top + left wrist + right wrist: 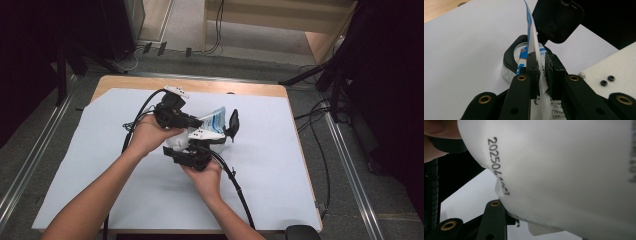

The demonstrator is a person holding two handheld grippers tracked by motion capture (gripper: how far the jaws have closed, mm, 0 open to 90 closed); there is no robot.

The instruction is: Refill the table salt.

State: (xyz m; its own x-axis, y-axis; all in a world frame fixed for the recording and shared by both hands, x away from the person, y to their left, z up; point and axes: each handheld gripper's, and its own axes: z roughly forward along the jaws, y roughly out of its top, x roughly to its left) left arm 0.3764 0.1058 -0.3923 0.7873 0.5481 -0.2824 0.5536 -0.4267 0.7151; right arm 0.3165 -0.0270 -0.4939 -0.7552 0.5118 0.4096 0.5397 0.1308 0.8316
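- Over the sheet [100, 165], the left gripper [543, 72] clamped its jaws on the pouch [532, 37].
- The right gripper [192, 156] was beneath the pouch; its jaws' state could not be told.
- A tub [511, 56] stood just behind.

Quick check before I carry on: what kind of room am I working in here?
Probably a lab or recording studio, not a home: a single wooden table under a pale sheet, black curtains at both sides, loose cables across a grey carpeted floor.
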